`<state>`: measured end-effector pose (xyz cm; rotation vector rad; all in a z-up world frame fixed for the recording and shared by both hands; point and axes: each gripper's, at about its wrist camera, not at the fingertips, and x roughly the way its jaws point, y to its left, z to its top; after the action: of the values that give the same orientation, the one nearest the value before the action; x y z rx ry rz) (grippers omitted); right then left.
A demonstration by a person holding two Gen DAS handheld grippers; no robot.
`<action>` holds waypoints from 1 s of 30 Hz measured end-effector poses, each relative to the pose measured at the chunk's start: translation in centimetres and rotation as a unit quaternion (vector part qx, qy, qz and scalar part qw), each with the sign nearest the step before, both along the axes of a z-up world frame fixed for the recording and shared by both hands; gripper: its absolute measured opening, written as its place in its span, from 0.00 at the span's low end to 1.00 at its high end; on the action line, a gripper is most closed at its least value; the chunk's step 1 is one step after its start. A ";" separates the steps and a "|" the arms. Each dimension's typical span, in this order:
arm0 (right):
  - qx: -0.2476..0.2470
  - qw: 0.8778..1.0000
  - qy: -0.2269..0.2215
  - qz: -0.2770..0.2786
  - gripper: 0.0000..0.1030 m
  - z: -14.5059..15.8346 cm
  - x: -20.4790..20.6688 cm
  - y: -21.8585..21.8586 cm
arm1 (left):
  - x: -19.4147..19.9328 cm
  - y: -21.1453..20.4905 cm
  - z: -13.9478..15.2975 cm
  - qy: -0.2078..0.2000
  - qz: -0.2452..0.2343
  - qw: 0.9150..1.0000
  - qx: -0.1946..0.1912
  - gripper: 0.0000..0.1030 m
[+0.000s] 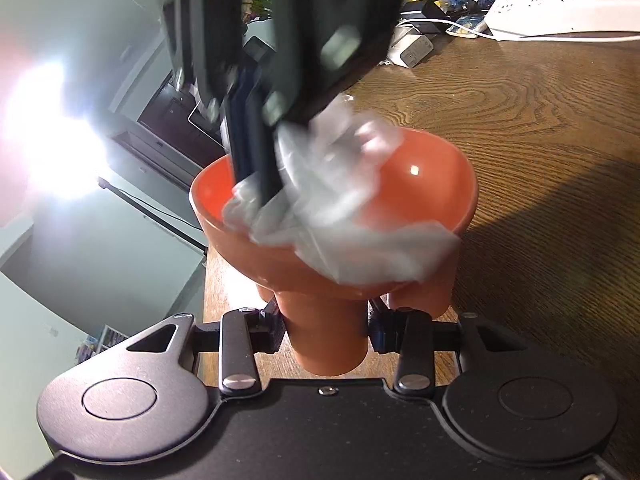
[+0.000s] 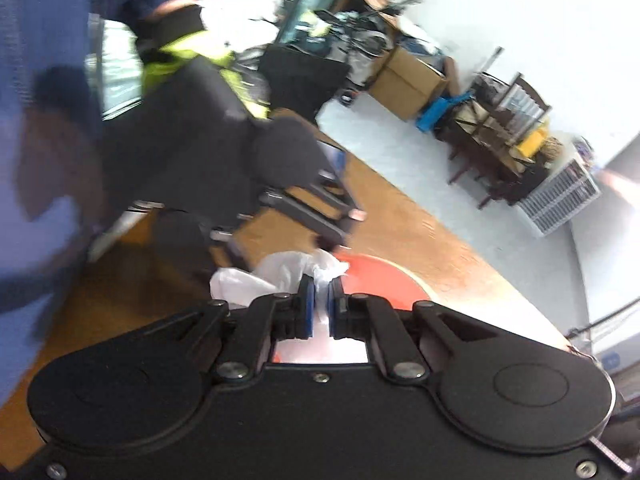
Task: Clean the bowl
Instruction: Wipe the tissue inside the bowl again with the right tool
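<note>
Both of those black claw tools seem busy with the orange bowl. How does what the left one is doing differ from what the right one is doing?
The left gripper clamps the orange plastic bowl by a stubby foot underneath; the right gripper pinches a crumpled white tissue. The left one sits below the bowl, with its fingers spread wide around that foot; the right one reaches down into the bowl from above, fingers nearly together. Both are shut on something, over the same wooden table.

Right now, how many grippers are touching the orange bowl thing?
2. The left gripper squeezes the orange bowl by its stem; the right gripper reaches inside it, pinching the white cloth.
</note>
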<state>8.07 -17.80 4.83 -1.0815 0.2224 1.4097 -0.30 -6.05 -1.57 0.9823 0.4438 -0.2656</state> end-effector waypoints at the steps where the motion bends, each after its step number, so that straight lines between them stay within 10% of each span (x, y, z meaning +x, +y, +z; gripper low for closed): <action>1: -0.003 1.000 -0.004 -0.005 0.07 -0.3 0.4 0.0 | 0.0 -0.1 0.0 0.000 0.000 1.000 0.001 0.38; 18: -0.114 0.993 0.009 -0.028 0.07 -3.9 2.3 -2.9 | -0.5 -0.8 -0.1 -0.005 0.007 1.000 0.001 0.38; 30: -0.018 0.996 0.070 -0.042 0.07 -1.9 1.9 0.9 | -0.8 -1.0 -0.7 -0.016 0.009 1.000 0.009 0.39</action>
<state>9.95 -16.91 2.95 -0.9925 0.3921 1.4127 -1.14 -7.03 -2.30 0.9990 0.4254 -0.2303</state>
